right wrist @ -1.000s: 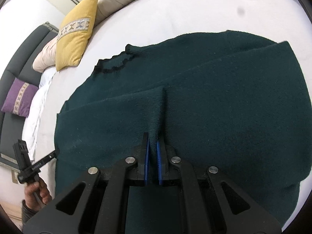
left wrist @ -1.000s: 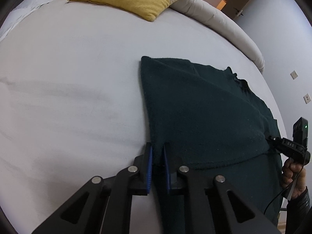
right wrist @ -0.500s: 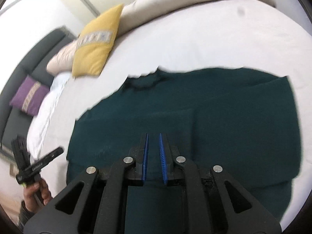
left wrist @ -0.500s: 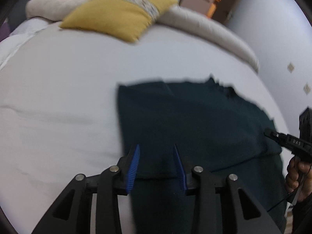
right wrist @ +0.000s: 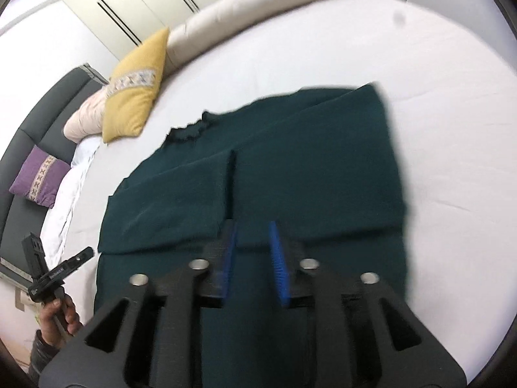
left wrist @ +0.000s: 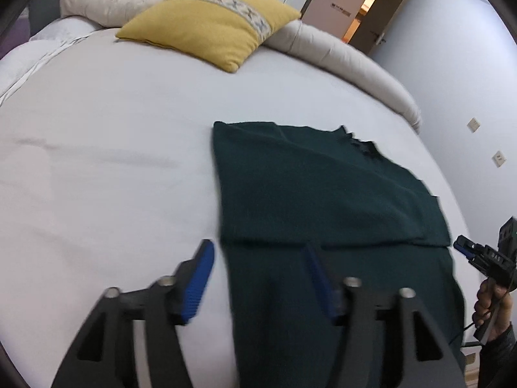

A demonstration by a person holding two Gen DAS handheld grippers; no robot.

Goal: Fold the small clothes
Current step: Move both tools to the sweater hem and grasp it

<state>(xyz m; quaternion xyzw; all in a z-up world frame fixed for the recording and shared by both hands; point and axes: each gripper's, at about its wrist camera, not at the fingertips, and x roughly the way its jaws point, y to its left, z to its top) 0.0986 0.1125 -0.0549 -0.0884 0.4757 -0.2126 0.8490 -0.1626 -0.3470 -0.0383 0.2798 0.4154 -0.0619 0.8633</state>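
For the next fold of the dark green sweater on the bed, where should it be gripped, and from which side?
Probably the dark green sweater at its near hem, one corner per gripper, coming in low from the near bed edge. The sleeves already lie folded over the body, leaving a flat rectangle with the collar far away. The left gripper and right gripper are opening, nothing between them.

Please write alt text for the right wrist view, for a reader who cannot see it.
A dark green sweater lies folded on a white bed. Above it, the right hand-held gripper is opening, with nothing between its blue pads. A yellow pillow rests behind.
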